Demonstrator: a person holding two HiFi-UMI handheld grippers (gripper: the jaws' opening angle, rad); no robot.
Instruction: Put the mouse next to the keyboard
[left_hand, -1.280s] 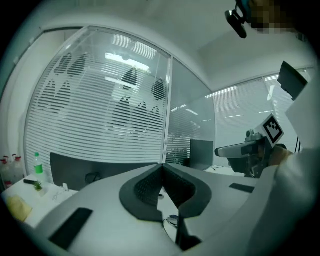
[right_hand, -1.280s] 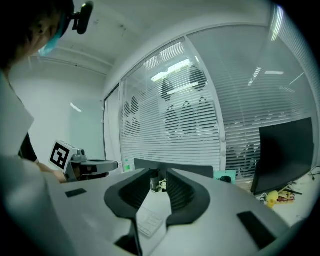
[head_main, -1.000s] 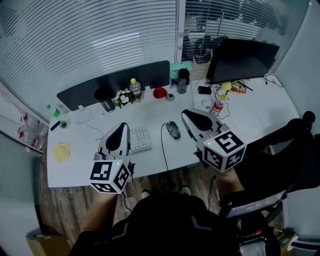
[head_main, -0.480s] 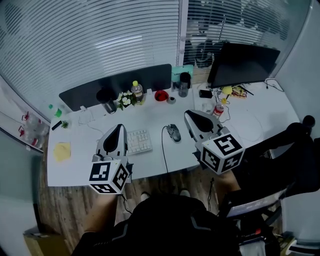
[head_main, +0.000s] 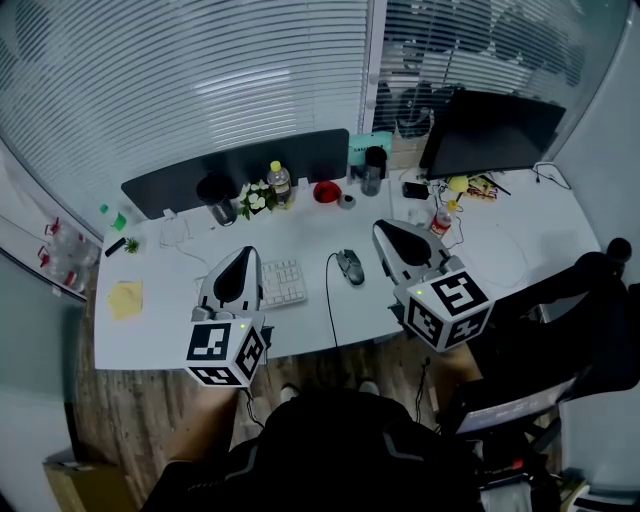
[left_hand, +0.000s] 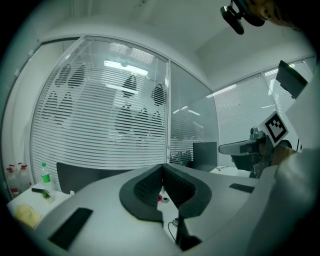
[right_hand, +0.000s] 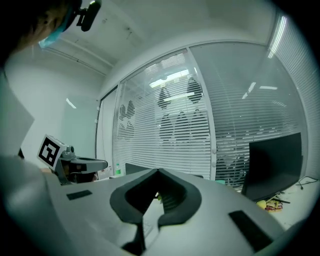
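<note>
The dark mouse (head_main: 350, 266) lies on the white desk (head_main: 170, 325), its cable running toward the front edge. The white keyboard (head_main: 282, 282) sits a short way to its left, partly covered by my left gripper (head_main: 240, 260). This gripper hovers over the keyboard's left end, jaws shut and empty. My right gripper (head_main: 390, 232) hangs just right of the mouse, apart from it, also shut on nothing. In the left gripper view the left gripper (left_hand: 162, 166) has its tips together. The right gripper view shows the right gripper (right_hand: 158, 171) closed the same way.
At the back stand a dark divider panel (head_main: 240, 165), a bottle (head_main: 279, 183), flowers (head_main: 256, 199), a red bowl (head_main: 327, 191) and a black cup (head_main: 374, 163). A monitor (head_main: 488, 128) stands back right, with a can (head_main: 437, 220) in front of it. Yellow notes (head_main: 125, 299) lie far left.
Both grippers hold their places above the desk. Only the head view has shifted a little, so the desk sits slightly lower in the picture.
</note>
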